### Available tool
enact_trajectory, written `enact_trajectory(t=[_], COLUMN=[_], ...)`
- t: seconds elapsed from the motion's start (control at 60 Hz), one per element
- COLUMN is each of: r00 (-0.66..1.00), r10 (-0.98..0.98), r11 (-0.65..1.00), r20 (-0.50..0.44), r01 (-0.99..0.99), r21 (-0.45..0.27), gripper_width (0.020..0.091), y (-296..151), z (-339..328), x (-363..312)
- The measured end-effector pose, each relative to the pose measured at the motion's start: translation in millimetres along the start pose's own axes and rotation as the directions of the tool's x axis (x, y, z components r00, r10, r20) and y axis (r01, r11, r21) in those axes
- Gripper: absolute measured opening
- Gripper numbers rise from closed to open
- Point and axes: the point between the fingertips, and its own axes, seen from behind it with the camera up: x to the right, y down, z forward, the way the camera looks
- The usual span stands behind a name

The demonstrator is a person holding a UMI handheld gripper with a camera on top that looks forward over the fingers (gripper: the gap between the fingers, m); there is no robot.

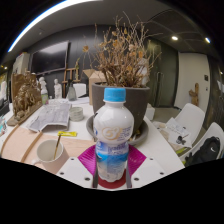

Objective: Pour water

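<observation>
A clear plastic water bottle [112,135] with a blue cap and a pale label stands upright between my fingers. My gripper [112,165] is shut on its lower half, with the magenta pads [88,160] pressing on both sides. A white cup [48,152] sits on the pale round table [30,140], to the left of the fingers and a little ahead. The bottle's base is hidden low between the fingers.
Just beyond the bottle stands a dark pot with a dried brown plant [122,95] on a saucer. Papers [48,118] lie on the table's left side. White chairs [186,124] stand at the right, and a dark object [207,150] lies near the right finger.
</observation>
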Motion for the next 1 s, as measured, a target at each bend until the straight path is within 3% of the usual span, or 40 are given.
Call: enact_trajectory(t=[0.05,0.083,0.233,0.267,0.333,0.35,0.583,1.0], r00=[1.0,1.0,0.998,0.997,0.994,0.993,0.986,0.987], r10=[0.005,0.014,0.05,0.069,0.096,0.099,0.127,0.1], r11=[1.0,1.0,0.999,0.997,0.993,0.992,0.981,0.967], r20=[-0.006,-0.012,-0.025,-0.031,-0.057,-0.065,-0.112,-0.124], r01=[-0.006,-0.013,-0.05,-0.07,-0.1,-0.104,-0.142,-0.126], r21=[-0.013,0.014,-0.005,-0.033,-0.069,-0.075,-0.132,-0.222], gripper_width=[0.0382,0.0397,0.0542,0.0608,0.0843,0.0872,0.0854,0.0857], y=[7.7,7.8,13.4,18.7,22.7,22.5,-1.2,-14.5], z=[2.1,-1.5,-4.1,-5.2,-15.2,-18.2,-106.7,-345.7], x=[1.3,3.6,6.1,6.9,11.2,12.7,-12.2,-152.3])
